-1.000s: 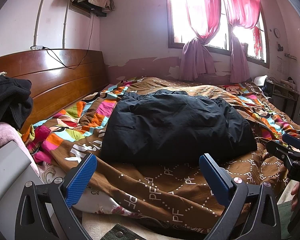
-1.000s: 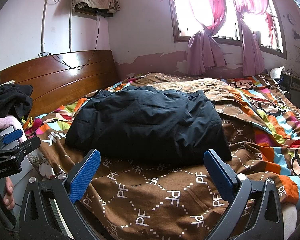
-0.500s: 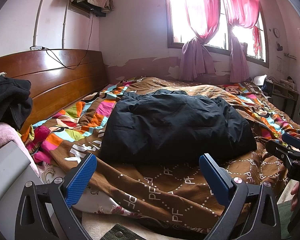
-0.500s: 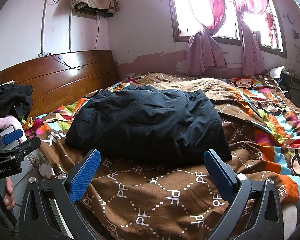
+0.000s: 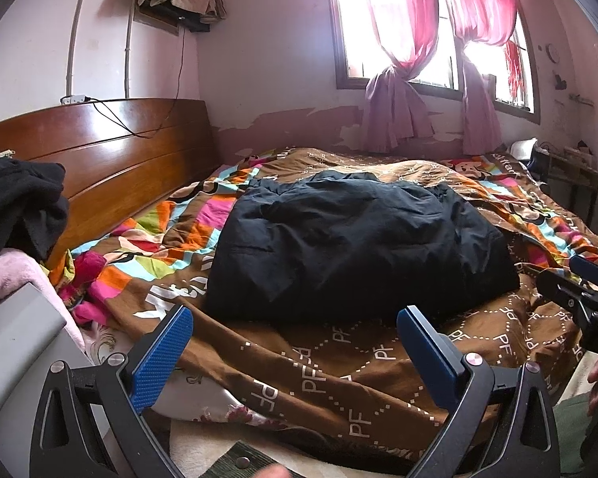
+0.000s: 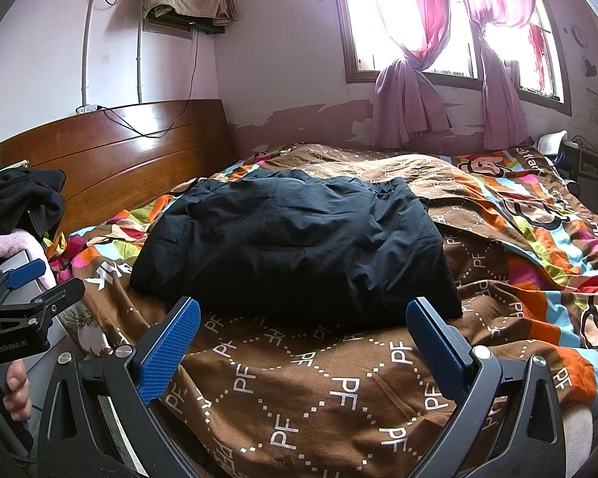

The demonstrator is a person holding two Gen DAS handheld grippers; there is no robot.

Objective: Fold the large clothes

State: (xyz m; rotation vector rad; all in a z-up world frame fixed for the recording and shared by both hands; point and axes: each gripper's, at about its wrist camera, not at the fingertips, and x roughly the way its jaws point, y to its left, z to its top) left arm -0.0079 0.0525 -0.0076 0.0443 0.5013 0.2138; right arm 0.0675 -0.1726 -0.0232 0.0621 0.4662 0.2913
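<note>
A large black padded garment (image 5: 355, 247) lies folded in a thick bundle on the bed, on a brown and multicoloured quilt (image 5: 339, 362). It also shows in the right wrist view (image 6: 299, 243). My left gripper (image 5: 295, 342) is open and empty, held short of the garment's near edge above the quilt. My right gripper (image 6: 303, 334) is open and empty, also just short of the garment's near edge. The right gripper shows at the right edge of the left wrist view (image 5: 578, 294). The left gripper shows at the left edge of the right wrist view (image 6: 24, 290).
A wooden headboard (image 5: 111, 163) runs along the left. Dark clothes (image 5: 16, 207) and a pink cloth (image 5: 12, 275) are piled at the left over a grey surface (image 5: 16, 354). Pink curtains (image 5: 402, 51) hang at the far window. A shelf unit (image 5: 570, 171) stands far right.
</note>
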